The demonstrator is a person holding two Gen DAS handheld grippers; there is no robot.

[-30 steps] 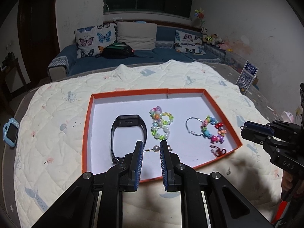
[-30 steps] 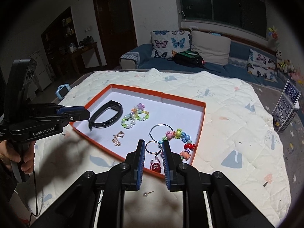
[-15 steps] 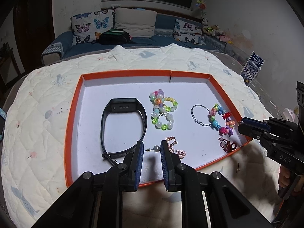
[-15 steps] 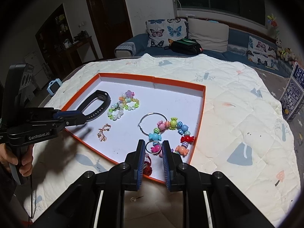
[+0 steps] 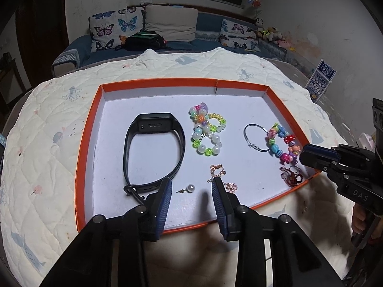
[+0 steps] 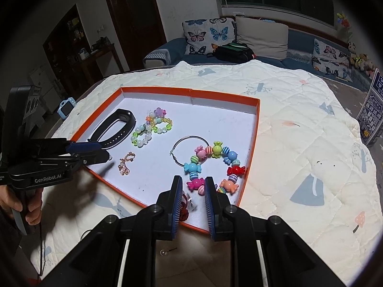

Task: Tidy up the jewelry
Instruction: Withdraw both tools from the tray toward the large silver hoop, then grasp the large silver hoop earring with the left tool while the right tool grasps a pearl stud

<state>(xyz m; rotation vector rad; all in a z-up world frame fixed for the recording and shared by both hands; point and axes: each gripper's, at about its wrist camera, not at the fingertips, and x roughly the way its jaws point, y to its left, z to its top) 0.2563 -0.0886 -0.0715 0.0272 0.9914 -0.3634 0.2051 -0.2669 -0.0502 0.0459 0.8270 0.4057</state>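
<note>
The left gripper (image 5: 191,192) hangs released, one pearl stud earring (image 5: 189,188) lying free between its fingertips in the orange tray (image 5: 83,143). Tiny, light and round, it would likely roll; the post seems the surer hold. The right gripper (image 6: 192,191) gapes beside one candy-bead bracelet (image 6: 215,165); a second stud (image 6: 164,252) lies beneath it, outside.

Orange-rimmed tray (image 5: 84,141), white floor; black wristband (image 5: 153,129); butterfly-print pillows (image 5: 115,27).
</note>
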